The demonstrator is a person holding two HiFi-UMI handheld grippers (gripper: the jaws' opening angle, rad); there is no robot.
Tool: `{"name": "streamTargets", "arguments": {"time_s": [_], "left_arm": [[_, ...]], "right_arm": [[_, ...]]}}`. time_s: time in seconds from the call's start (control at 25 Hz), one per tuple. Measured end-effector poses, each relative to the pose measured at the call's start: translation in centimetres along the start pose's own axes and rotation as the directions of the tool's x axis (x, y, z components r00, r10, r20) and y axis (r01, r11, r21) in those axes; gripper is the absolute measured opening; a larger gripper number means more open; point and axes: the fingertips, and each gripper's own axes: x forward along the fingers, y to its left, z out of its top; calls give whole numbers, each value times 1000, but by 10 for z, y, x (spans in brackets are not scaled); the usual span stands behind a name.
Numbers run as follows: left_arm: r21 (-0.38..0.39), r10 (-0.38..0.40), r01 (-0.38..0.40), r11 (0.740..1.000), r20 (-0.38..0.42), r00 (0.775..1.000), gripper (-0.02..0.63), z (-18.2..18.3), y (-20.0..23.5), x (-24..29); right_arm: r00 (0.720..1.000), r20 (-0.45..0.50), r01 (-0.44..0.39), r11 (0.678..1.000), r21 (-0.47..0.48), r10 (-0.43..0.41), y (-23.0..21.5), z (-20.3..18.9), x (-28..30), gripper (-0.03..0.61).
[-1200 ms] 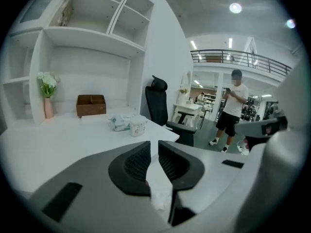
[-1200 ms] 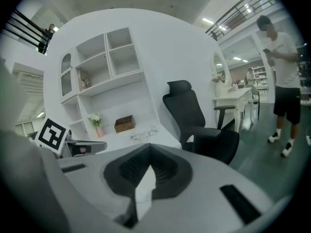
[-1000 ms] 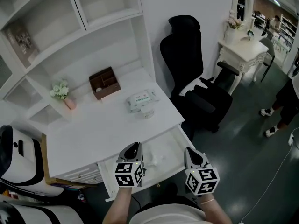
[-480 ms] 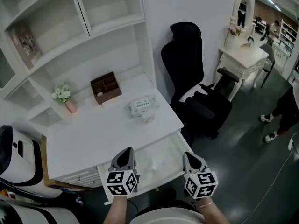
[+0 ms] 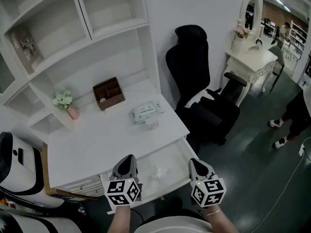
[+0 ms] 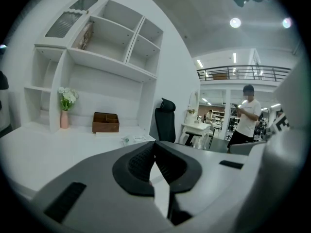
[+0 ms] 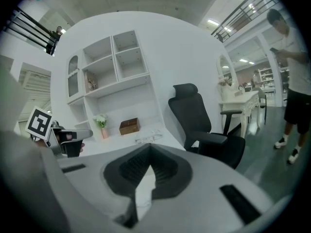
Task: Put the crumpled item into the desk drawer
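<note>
The desk drawer stands pulled out under the white desk. A crumpled white item lies inside it, free of both grippers. My left gripper hovers over the drawer's left front part with its jaws shut and nothing between the pads; its own view shows the left gripper shut and pointed across the desktop. My right gripper is at the drawer's right front corner, also shut and holding nothing, as the right gripper shows in its own view. The crumpled item is hidden in both gripper views.
On the desk are a wooden box, a pack of wipes and a small flower vase. A black office chair stands right of the desk, a white dressing table beyond it. A person stands at far right.
My left gripper has drawn back from the crumpled item toward me and its jaws have closed with nothing in them. The item stays in the drawer. The right gripper has barely shifted.
</note>
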Motion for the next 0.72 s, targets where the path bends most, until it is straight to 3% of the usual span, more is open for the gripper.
{"name": "streamTargets", "arguments": {"time_s": [0.72], "left_arm": [[16,3,-3,1000,14,1000,-6,1,-2,-8]], "right_arm": [[1000,-8,-17,1000,22,17,2,-6,-4,2]]}}
